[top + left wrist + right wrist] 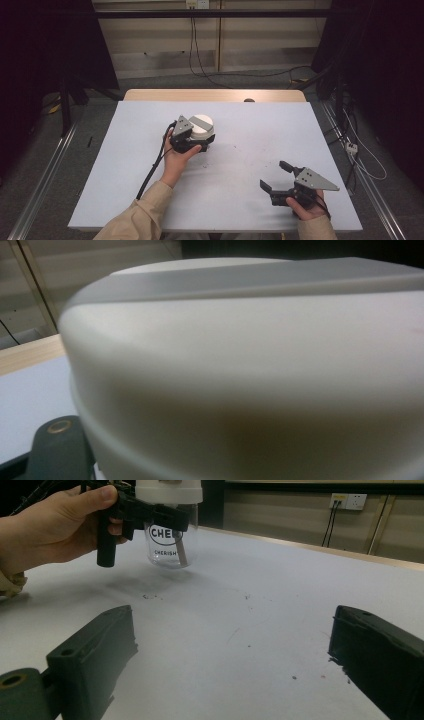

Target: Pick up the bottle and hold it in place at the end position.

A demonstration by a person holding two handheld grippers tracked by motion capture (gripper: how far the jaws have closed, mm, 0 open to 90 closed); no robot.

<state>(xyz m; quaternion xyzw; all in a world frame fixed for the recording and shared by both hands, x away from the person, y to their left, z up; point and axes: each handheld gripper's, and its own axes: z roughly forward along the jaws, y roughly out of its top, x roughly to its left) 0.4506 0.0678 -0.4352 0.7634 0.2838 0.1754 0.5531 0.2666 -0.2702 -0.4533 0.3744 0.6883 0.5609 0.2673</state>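
- jar [167, 540] of clear glass stands upright on the white table [240, 200], toward the far middle of it, with dark lettering on its side and something brownish leaning inside that i cannot make out.
- white lid [202, 125] sits on top of the jar; from the left gripper view the lid [250, 365] is pressed right up against the camera, blurred, so that tool is hard against it.
- left gripper [192, 142] is at lid height, and in the right gripper view its black jaws reach across the lid's lower edge and the jar's neck; it looks clamped on the lid, probably to twist or lift it, since a grip that high would suit the cap rather than carrying the jar.
- left hand [55, 525] wraps the tool's handle from the near side, wrist low, which keeps the jaws level with the lid's rim.
- right gripper [277, 180] rests near the table's front right corner, well apart from the jar, its jaws spread wide with nothing between them.
- right gripper view looks along those parted jaws toward the jar, so i judge this tool is parked ready, perhaps to steady the glass body while the other works the lid.
- nothing braces the jar now, so a hard twist could spin or tip it.
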